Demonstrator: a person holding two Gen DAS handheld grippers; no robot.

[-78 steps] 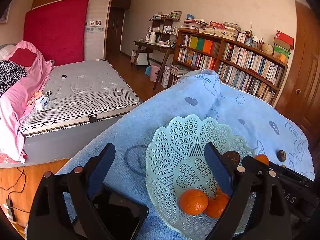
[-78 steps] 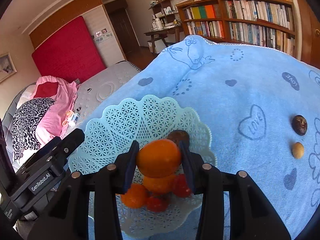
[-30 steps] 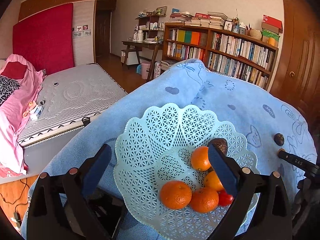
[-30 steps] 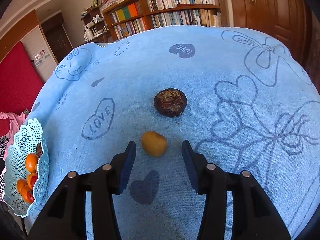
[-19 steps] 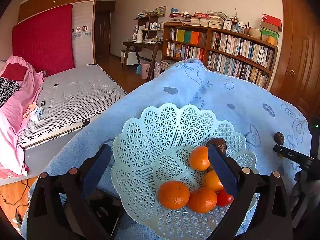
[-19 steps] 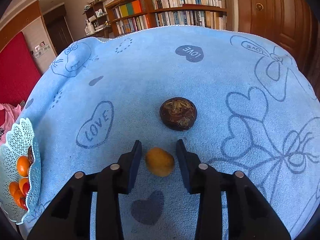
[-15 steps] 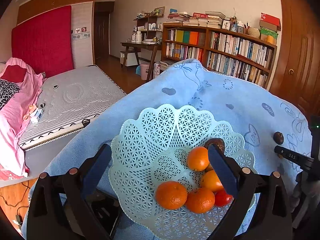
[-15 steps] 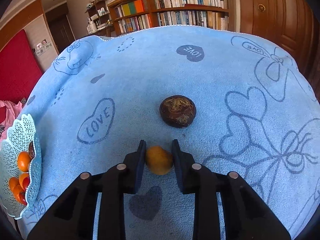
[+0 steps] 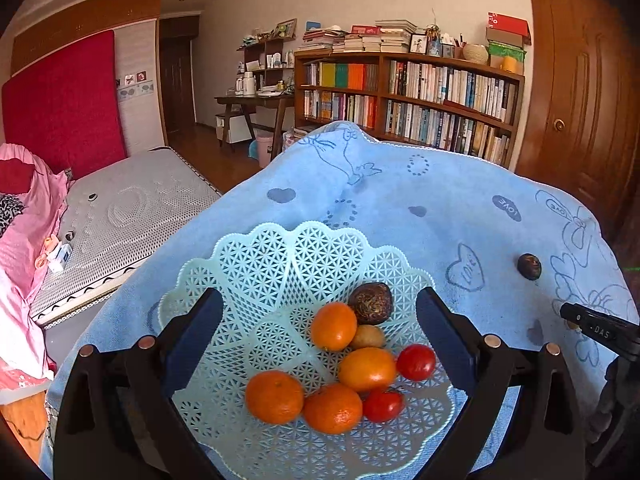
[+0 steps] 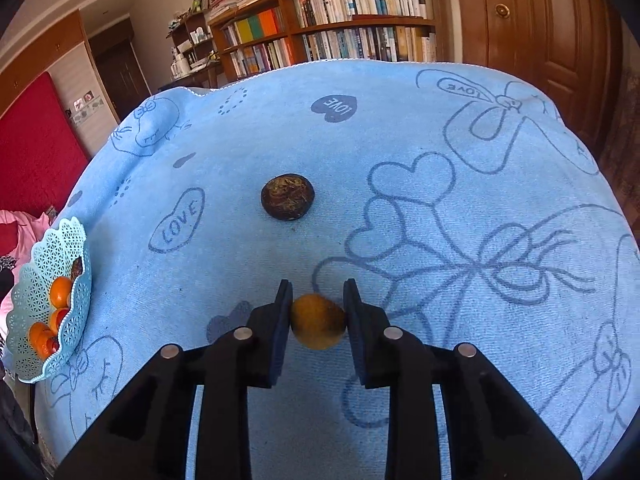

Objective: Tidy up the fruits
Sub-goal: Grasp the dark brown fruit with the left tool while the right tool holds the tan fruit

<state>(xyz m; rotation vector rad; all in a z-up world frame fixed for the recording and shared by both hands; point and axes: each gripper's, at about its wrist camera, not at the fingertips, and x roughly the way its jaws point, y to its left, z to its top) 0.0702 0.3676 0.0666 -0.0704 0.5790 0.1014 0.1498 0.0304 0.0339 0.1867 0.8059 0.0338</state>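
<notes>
Now right fingers [image 10: 285, 312] tight on yellow fruit [image 10: 317, 321]; left fingers [image 9: 192, 336] wide over basket [image 9: 256, 264].

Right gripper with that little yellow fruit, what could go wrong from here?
1. The right gripper clamps the small yellow fruit only at its fingertips; being round, it might squirt out on lifting.
2. The dark wrinkled fruit lies just ahead on the blue towel and could be knocked rolling.
3. The basket is crowded on its right side, so a dropped fruit may bounce off an orange. The left gripper hangs open over it, in the way.
</notes>
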